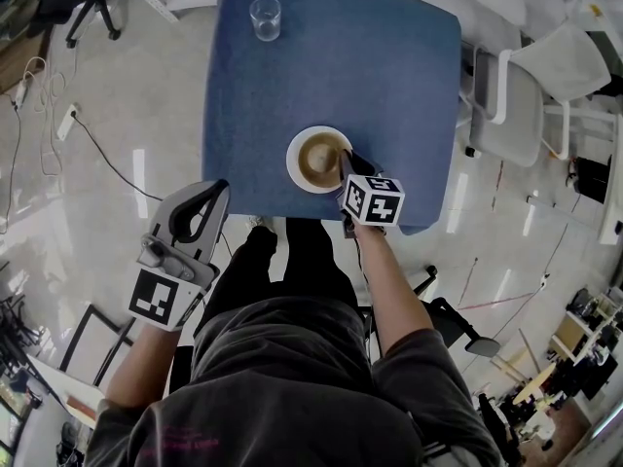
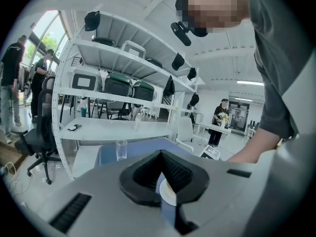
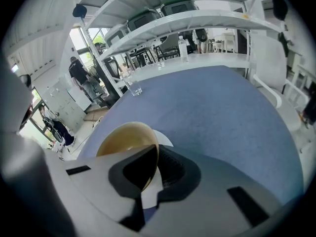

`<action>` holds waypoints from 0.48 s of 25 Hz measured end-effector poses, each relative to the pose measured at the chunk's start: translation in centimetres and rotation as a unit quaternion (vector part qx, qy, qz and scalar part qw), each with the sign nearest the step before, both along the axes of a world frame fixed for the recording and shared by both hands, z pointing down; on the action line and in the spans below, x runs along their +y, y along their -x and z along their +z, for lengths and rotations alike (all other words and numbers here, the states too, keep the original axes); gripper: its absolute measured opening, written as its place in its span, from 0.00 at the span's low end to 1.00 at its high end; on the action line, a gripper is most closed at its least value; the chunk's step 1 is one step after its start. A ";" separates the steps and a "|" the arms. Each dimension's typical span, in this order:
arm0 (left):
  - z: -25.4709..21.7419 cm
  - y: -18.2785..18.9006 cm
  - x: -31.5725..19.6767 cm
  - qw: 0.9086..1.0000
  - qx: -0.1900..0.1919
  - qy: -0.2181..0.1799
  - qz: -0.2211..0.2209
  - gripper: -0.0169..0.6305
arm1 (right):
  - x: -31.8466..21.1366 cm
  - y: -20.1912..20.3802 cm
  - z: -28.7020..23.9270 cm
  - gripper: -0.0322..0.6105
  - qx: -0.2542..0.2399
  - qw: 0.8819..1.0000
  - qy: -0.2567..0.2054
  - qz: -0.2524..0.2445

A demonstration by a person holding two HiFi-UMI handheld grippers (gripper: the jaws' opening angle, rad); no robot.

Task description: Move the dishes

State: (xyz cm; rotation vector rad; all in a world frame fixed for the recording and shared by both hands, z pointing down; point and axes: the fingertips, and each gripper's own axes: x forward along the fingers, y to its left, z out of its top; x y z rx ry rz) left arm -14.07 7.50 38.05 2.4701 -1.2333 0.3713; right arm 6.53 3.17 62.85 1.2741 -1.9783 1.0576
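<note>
Two claws: my right claw (image 1: 345, 160) pinches rim of brown bowl (image 1: 319, 156). Bowl sits on white plate (image 1: 295, 170), near front edge of counter (image 1: 370, 66). Left claw (image 1: 218, 190) closed, empty, off counter. Step, I think: grab bowl. Next: lift slow, keep level.

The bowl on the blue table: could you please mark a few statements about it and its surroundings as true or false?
1. The bowl sits on a white plate. True.
2. The glass stands right beside the plate. False: it stands apart, near the far left corner of the table.
3. The right gripper has the bowl's rim between its jaws, one jaw inside the bowl and one outside. True.
4. The left gripper holds the glass. False: its jaws are together with nothing between them, and it hangs off the table's near left corner.
</note>
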 end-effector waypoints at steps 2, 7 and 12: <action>0.0 -0.1 -0.1 1.000 -0.001 0.001 0.000 0.03 | 0.0 -0.1 0.1 0.07 0.004 1.000 0.000 -0.004; 0.2 -0.2 -0.5 1.000 0.000 0.001 0.003 0.03 | -0.1 0.0 0.4 0.07 0.014 1.000 -0.011 -0.011; -0.3 -0.1 -0.9 1.000 0.009 -0.013 0.007 0.03 | 0.2 0.2 0.7 0.08 0.013 1.000 -0.010 -0.013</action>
